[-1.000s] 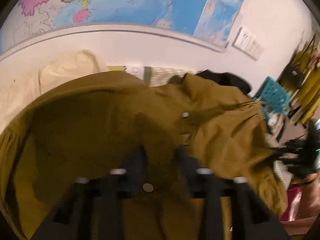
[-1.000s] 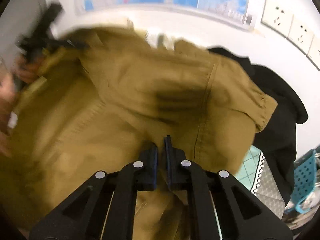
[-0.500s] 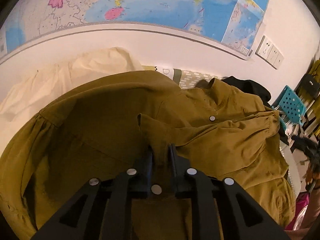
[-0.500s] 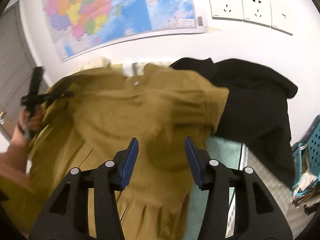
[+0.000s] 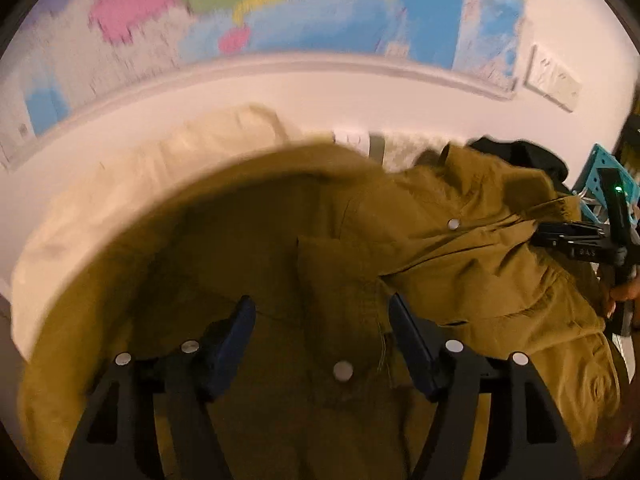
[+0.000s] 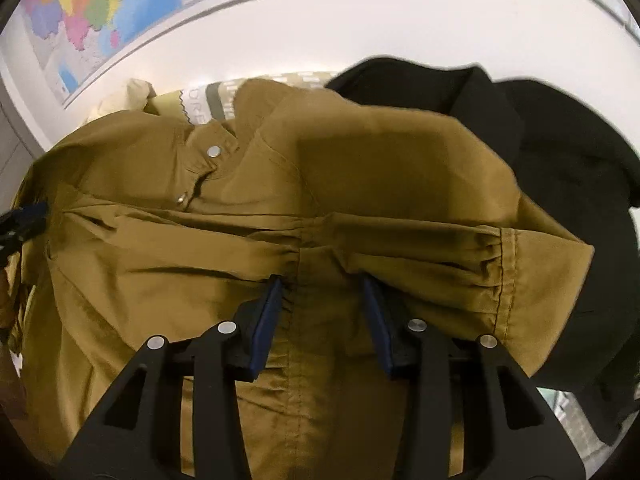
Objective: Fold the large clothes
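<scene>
A large olive-brown garment (image 5: 400, 240) with snap buttons lies spread and rumpled across the surface. My left gripper (image 5: 320, 320) hangs just over its middle. Its jaws are opening wide, with cloth lying under them and nothing pinched. My right gripper (image 6: 322, 304) is low over the gathered sleeve seam (image 6: 304, 248), near the cuff (image 6: 508, 280). Its jaws are closing and a ridge of the olive garment (image 6: 360, 160) runs between the blue pads (image 6: 268, 312), which stand apart from each other. In the left wrist view the right gripper (image 5: 576, 240) shows at the sleeve end.
A black garment (image 6: 560, 160) lies to the right, partly under the olive one. A cream cloth (image 5: 140, 184) lies to the left by the wall. A map (image 5: 320, 8) and wall sockets (image 5: 552, 84) are behind. A teal basket (image 5: 600, 168) stands far right.
My left gripper, shut on a fold of the olive cloth before, has opened wide and let it go. My right gripper opened and swung across to the sleeve seam.
</scene>
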`<action>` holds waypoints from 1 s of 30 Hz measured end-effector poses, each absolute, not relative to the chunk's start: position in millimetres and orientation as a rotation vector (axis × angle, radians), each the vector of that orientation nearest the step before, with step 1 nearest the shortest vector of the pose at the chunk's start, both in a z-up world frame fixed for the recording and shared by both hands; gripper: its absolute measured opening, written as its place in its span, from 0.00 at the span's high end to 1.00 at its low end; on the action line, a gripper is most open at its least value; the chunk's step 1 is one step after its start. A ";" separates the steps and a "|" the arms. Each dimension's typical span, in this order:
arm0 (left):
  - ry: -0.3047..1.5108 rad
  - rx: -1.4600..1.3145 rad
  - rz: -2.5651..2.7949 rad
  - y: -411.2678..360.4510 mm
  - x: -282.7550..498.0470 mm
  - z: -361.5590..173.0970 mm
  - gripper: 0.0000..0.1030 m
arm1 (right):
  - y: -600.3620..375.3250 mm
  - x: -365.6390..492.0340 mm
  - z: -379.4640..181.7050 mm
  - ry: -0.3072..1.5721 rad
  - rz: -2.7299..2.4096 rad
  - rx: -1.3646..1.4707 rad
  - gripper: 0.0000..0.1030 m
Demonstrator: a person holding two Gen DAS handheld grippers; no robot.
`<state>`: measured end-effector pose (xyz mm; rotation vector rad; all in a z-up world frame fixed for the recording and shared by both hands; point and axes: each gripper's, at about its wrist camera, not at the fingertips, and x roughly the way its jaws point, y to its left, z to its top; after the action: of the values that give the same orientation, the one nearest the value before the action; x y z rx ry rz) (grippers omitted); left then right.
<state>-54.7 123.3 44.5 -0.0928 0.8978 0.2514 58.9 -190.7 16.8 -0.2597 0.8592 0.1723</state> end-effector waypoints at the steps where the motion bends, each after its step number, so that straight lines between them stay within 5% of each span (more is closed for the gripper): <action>1: 0.869 -0.066 0.250 122.1 -64.8 54.3 0.34 | -188.5 52.7 20.5 0.846 0.177 -0.267 0.58; 3: 0.825 -0.020 0.276 122.0 -81.3 68.6 0.27 | -179.2 36.3 30.9 0.812 0.204 -0.276 0.53; 11: 0.770 0.051 0.474 163.8 -144.6 105.9 0.26 | -95.9 6.7 20.0 0.813 0.454 -0.404 0.49; 22: 0.981 0.122 0.520 196.4 -202.6 63.5 0.25 | -50.2 24.2 -26.5 0.920 0.464 -0.385 0.47; 25: 1.009 0.145 0.510 200.1 -213.2 58.7 0.44 | -35.9 4.3 -13.3 0.867 0.536 -0.385 0.45; 27: 1.027 0.174 0.509 199.7 -216.2 55.3 0.74 | -17.5 -14.3 -8.0 0.843 0.623 -0.389 0.41; 29: 1.042 0.161 0.487 201.1 -220.0 53.8 0.91 | 7.6 -23.7 -10.4 0.835 0.709 -0.397 0.40; 30: 1.037 0.149 0.481 202.7 -223.1 55.1 0.91 | 20.0 -27.7 -12.4 0.836 0.756 -0.400 0.39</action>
<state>-223.1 202.7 55.1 0.1494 1.0371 0.4811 -27.7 20.0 -12.4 -0.4002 0.8359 0.7562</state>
